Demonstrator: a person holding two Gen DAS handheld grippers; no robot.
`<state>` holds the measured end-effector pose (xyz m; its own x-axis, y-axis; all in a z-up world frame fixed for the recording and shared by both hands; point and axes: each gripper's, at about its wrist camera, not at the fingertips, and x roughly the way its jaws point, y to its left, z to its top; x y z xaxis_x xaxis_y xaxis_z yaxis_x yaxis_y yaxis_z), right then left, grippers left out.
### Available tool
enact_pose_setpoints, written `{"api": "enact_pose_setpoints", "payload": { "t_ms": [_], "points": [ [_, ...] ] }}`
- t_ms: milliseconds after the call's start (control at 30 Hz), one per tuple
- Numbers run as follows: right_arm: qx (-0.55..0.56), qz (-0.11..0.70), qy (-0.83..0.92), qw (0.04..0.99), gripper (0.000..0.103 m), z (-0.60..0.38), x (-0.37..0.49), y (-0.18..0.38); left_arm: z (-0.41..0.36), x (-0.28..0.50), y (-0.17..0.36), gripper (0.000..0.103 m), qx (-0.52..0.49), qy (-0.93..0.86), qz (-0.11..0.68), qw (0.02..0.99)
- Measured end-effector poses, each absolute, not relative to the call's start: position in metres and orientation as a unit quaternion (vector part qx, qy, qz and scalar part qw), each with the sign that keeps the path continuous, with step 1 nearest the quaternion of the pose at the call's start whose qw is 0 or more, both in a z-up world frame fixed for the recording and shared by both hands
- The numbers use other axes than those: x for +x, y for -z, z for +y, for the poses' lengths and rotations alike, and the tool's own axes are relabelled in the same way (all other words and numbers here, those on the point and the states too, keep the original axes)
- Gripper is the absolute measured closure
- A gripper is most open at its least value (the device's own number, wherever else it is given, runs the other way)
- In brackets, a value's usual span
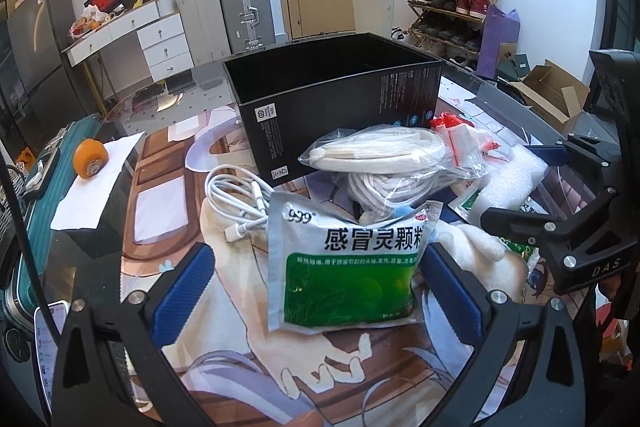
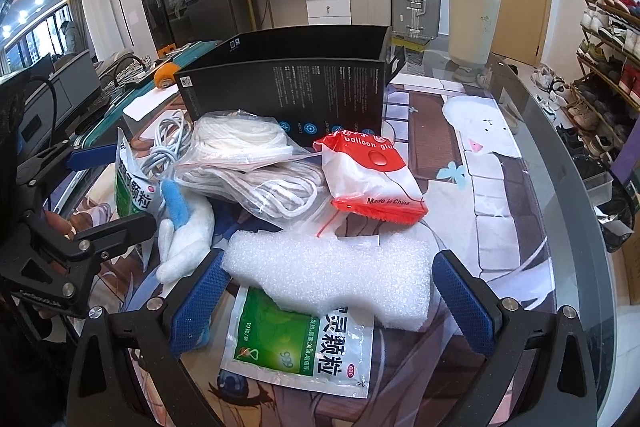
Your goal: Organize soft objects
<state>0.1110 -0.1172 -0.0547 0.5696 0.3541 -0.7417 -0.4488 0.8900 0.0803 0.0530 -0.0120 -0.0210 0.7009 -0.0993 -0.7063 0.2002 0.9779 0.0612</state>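
Our left gripper (image 1: 316,291) is spread wide, with one blue pad (image 1: 182,291) on each side of a silver and green medicine packet (image 1: 344,267), and we cannot tell if the pads touch it. We read "999" and big Chinese letters on that packet. It leans on the pile of soft things in the middle of the glass counter (image 1: 96,267). Our right gripper (image 2: 330,297) is spread wide too, with a white foam block (image 2: 332,273) between its blue pads, and it does not squeeze the block. Under the foam lies a second medicine packet (image 2: 300,347), upside down to us, so its "999" and "OTC" marks read the wrong way up. Behind the foam sits a red and white bag (image 2: 368,171) that says "balloon glue" and "Made in China". Next to it are clear bags of white cord (image 2: 248,163), a white charging cable (image 1: 236,195) and a white plush toy with a blue part (image 2: 182,227). A tall black box (image 1: 336,95) stands open behind the pile; its small white print is too tiny to read. Both grippers point at the pile from near the counter, tipped a little down. In the left view the right gripper shows at the far right edge, with "DAS" on its black body. A picture mat lies under the glass, mostly covered. An orange wheel (image 1: 90,159) rests on white paper (image 1: 96,183), well apart from the pile.
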Motion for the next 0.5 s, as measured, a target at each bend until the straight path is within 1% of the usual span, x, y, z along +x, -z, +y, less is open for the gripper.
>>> {"api": "enact_pose_setpoints", "payload": {
  "t_ms": [33,100,133,233,300,333,400,433,467,500],
  "points": [
    [-0.058,0.403,-0.229,0.884,0.001,-0.1174,0.1109,0.0543,-0.012,0.0535,0.0212,0.0,0.066,0.081,0.378,0.92],
    [-0.056,0.4,-0.231,0.885,0.007,-0.1181,0.1105,0.0536,-0.0123,0.0555,0.0224,0.0,0.066,0.078,0.383,0.918],
    [-0.055,0.4,-0.234,0.884,0.009,-0.1182,0.1102,0.0532,-0.0123,0.0558,0.0231,0.0,0.066,0.078,0.385,0.917],
    [-0.057,0.4,-0.239,0.883,0.01,-0.1175,0.1084,0.0517,-0.0112,0.0544,0.0236,0.001,0.062,0.076,0.386,0.917],
    [-0.059,0.398,-0.241,0.883,0.011,-0.1168,0.1074,0.0509,-0.0107,0.0538,0.0236,0.004,0.062,0.078,0.386,0.917],
    [-0.06,0.398,-0.241,0.883,0.011,-0.1163,0.107,0.0503,-0.0109,0.0535,0.0238,0.011,0.061,0.08,0.387,0.917],
    [-0.06,0.397,-0.242,0.883,0.011,-0.1161,0.1052,0.0494,-0.0127,0.0516,0.0245,0.018,0.063,0.089,0.387,0.916],
    [-0.06,0.398,-0.242,0.883,0.011,-0.1159,0.105,0.0491,-0.0143,0.0502,0.0256,0.03,0.066,0.094,0.389,0.914],
    [-0.061,0.397,-0.242,0.883,0.011,-0.1159,0.1046,0.0487,-0.0155,0.0489,0.0261,0.044,0.07,0.096,0.388,0.914],
    [-0.062,0.395,-0.241,0.884,0.011,-0.1159,0.1037,0.0479,-0.0177,0.0464,0.0262,0.047,0.075,0.106,0.385,0.914]
  ]
}}
